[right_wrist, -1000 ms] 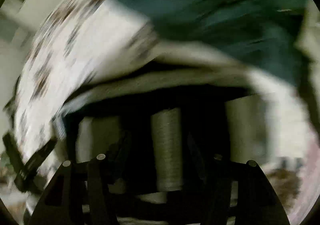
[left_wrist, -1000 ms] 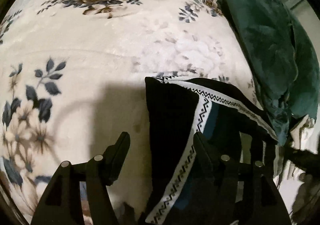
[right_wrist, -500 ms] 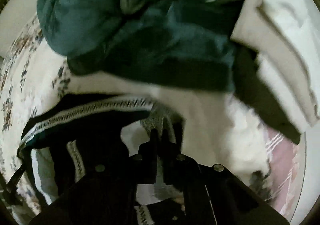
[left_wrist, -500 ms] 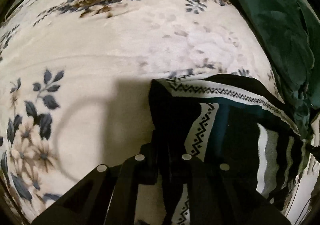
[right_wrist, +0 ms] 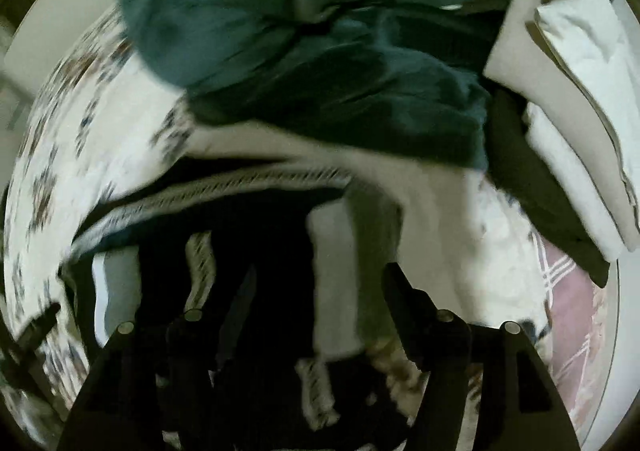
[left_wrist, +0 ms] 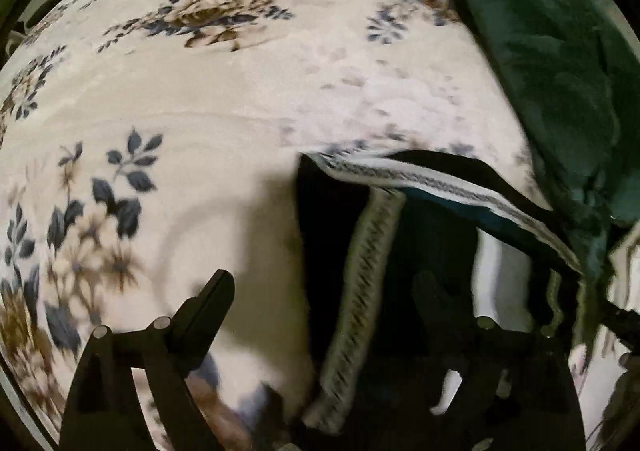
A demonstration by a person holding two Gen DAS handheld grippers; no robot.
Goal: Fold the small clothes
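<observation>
Both grippers, left [left_wrist: 324,291] and right [right_wrist: 320,283], have released the black garment with white zigzag trim [left_wrist: 360,271]; fingers now spread apart.

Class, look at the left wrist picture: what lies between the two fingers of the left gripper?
Between the fingers of the left gripper, the left wrist view shows bare flowered blanket on the left and the black patterned garment, with its zigzag band, on the right.

Your garment [left_wrist: 420,235] lies on the bed [left_wrist: 224,99], right of centre in the left view; blanket heap [left_wrist: 560,63] just behind-right, folded stack [right_wrist: 572,99] to its right.
</observation>
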